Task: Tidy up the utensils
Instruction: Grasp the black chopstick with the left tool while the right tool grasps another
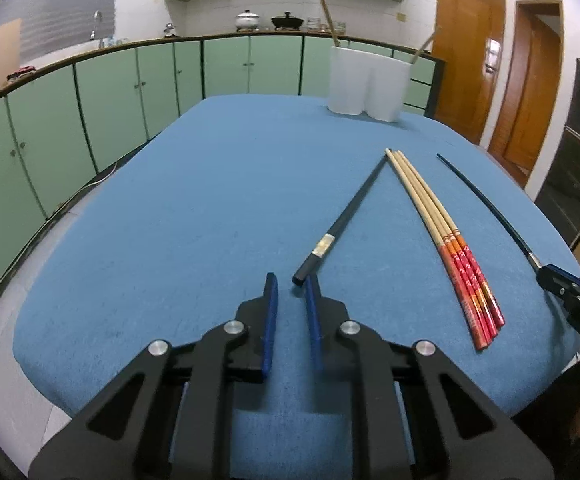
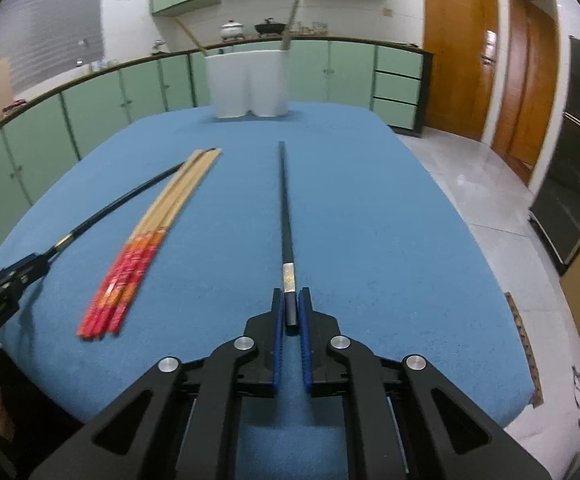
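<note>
Blue-padded jaws of the left gripper (image 1: pixel 292 292) stand narrowly apart just above the blue table (image 1: pixel 170 240), released, with the butt end of a black chopstick (image 1: pixel 342 220) lying at their tips, close against the right-hand pad and clear of the other. That chopstick runs away across the cloth until its thin tip meets the pale tips of a bunch of wooden chopsticks with red handles (image 1: pixel 442 236), which lie flat beside it. Further right, the right gripper (image 2: pixel 290 312) is clenched on the thick end of a second black chopstick (image 2: pixel 286 208), which points straight ahead toward a white holder (image 2: pixel 248 80) at the far edge of the table. 2 sticks already lean in that holder. Green cabinets line the wall behind.
</note>
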Motion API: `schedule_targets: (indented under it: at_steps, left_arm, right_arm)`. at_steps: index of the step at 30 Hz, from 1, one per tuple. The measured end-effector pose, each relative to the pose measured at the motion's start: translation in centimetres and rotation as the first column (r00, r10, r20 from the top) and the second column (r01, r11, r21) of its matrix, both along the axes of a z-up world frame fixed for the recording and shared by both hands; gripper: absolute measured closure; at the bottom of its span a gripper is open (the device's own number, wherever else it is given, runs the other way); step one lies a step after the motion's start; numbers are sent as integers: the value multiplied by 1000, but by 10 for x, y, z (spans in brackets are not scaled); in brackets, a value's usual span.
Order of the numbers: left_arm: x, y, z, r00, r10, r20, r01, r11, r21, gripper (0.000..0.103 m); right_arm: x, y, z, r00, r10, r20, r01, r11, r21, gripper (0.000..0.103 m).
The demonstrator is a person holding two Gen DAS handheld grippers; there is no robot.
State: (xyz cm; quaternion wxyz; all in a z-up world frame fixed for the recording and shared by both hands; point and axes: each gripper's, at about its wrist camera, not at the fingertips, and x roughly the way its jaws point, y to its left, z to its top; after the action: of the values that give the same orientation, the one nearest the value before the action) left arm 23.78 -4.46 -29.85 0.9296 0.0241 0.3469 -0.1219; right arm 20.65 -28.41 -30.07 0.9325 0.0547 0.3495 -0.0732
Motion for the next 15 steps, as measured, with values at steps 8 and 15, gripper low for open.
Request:
schedule_targets:
  at_steps: [8,15]
  left_arm:
    - [13,-2,-2,990,-142,14,141,989,43,47]
    - [24,-3,-5,992,-122,14,122,993,-2,85]
  right_arm:
    - [-1,1,-1,1000,25,6,-25,1000,-9,91]
    - [1,6,-3,1000,22,16,-22,999,-29,89]
